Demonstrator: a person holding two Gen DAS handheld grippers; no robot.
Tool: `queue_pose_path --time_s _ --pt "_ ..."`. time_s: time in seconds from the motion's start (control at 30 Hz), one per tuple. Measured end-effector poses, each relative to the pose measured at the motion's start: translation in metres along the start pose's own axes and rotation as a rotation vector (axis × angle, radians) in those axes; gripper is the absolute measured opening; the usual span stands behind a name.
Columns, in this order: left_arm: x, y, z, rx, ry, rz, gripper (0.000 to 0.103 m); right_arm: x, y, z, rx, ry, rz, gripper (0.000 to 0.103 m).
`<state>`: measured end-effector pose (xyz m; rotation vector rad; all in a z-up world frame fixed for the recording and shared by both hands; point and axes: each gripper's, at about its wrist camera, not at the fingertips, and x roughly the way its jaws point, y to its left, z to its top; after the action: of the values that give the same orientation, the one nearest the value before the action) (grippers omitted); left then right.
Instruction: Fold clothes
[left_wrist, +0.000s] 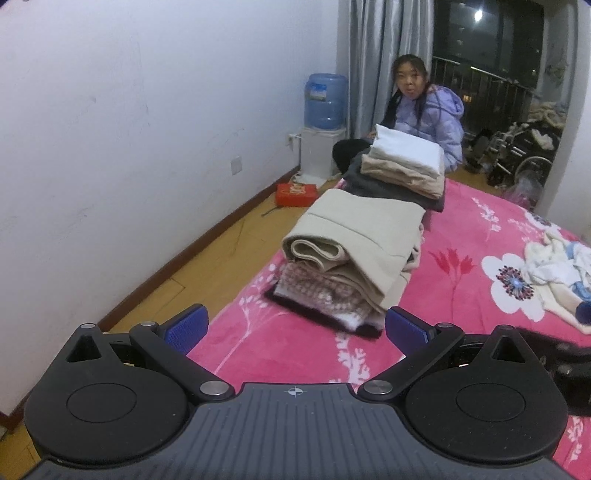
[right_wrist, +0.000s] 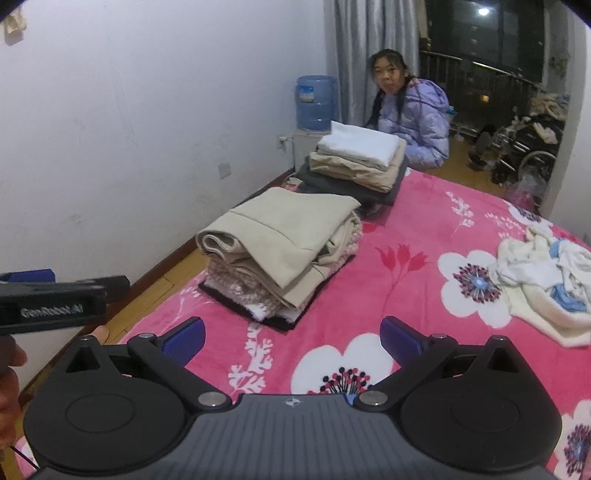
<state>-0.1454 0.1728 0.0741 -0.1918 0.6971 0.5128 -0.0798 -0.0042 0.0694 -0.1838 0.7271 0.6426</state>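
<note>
My left gripper (left_wrist: 295, 328) hangs over the near edge of the bed with its jaws spread wide and nothing between the blue ribbed pads (left_wrist: 186, 326). My right gripper (right_wrist: 293, 334) hangs beside it over the same bed, jaws spread just as wide and empty; in its view the dark body of the left one juts in at the left edge, with a hand (right_wrist: 9, 373) partly visible beneath.

Under both lies a bright pink fleece blanket (left_wrist: 458, 229) printed with white and red flowers, covering the bed. Just ahead of my left gripper sits the nearer stack of folded clothes (left_wrist: 343, 254) — a beige garment on top, a pink-and-white knitted piece under it, something dark at the bottom. Right behind it, along the bed's left edge, stands a second folded stack (left_wrist: 400, 166): white cloth uppermost, then tan, then dark grey.

Well off to the right on the blanket lies a crumpled heap of cream and light-blue clothing (right_wrist: 543, 280), unfolded.

Past the far end of the bed a person in a lilac padded jacket (right_wrist: 417, 118) sits low by the grey curtain (left_wrist: 388, 55). To the left, against the white wall, a blue water bottle (left_wrist: 325, 99) tops a white dispenser, and a red box (left_wrist: 295, 192) lies on the wooden floor.
</note>
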Motion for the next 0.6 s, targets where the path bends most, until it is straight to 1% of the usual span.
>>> queue_pose_path --time_s 0.17,0.27,0.43,0.6 --pt "-0.002 0.004 0.005 -0.015 -0.005 -0.016 0.103 -0.001 0.003 0.008 -0.007 -0.012 -0.011 0.103" --pt "0.0 0.005 0.006 -0.021 0.01 -0.033 0.103 0.002 0.001 0.007 0.011 0.006 -0.02 0.103" --pt "0.003 0.002 0.003 -0.02 0.037 -0.021 0.103 0.005 -0.004 0.005 0.038 0.03 -0.034 0.103" --pt "0.005 0.0 0.002 -0.025 0.046 -0.008 0.103 0.008 -0.008 0.001 0.046 0.047 -0.047 0.103"
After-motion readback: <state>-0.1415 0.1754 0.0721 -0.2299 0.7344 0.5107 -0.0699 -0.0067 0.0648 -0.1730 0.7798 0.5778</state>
